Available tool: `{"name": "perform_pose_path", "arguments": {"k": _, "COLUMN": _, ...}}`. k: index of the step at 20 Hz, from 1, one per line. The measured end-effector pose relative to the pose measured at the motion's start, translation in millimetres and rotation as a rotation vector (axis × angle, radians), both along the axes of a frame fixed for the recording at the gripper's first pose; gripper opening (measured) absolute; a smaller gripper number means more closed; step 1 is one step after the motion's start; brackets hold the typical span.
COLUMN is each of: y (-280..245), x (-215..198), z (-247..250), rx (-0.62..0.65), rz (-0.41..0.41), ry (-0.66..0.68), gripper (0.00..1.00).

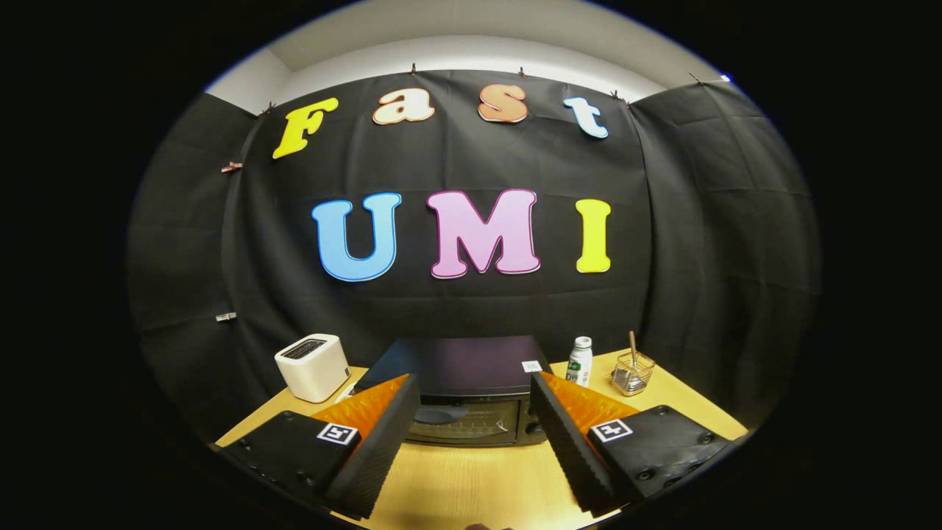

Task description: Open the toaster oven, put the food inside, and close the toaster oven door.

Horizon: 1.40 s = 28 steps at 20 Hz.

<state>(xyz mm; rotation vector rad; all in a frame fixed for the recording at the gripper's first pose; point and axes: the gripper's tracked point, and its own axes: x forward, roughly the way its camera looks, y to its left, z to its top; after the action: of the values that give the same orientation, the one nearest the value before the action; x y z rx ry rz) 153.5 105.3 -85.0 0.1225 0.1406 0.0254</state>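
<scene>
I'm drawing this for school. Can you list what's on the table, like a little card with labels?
table: wooden top
toaster oven: dark, door shut, just beyond the fingers
white toaster: left of the toaster oven
bottle: white, green cap, right of the toaster oven
wire basket: right of the bottle, a stick standing in it
hand-held gripper: open, holding nothing

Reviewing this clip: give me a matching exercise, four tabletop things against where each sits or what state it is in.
Things:
1. toaster oven
2. white toaster
3. white bottle
4. gripper

Places or states:
A. beside the wire basket
B. open, nothing between the fingers
C. door shut, just ahead of the fingers
D. on the oven's other side from the bottle

Pairs: 1-C, 2-D, 3-A, 4-B
</scene>
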Motion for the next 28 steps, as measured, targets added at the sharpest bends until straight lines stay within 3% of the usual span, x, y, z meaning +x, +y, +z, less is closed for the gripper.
{"name": "perform_pose_path", "arguments": {"k": 13, "y": 58, "x": 104, "z": -95, "rx": -0.071, "rz": -0.039, "ry": 0.049, "gripper": 1.00}}
{"name": "perform_pose_path", "arguments": {"k": 19, "y": 61, "x": 114, "z": -135, "rx": -0.070, "rz": -0.054, "ry": 0.147, "gripper": 0.99}}
{"name": "perform_pose_path", "arguments": {"k": 22, "y": 61, "x": 119, "z": -132, "rx": -0.060, "rz": -0.064, "ry": 0.139, "gripper": 0.99}}
{"name": "perform_pose_path", "arguments": {"k": 28, "y": 65, "x": 116, "z": -138, "rx": -0.060, "rz": -0.011, "ry": 0.187, "gripper": 0.99}}
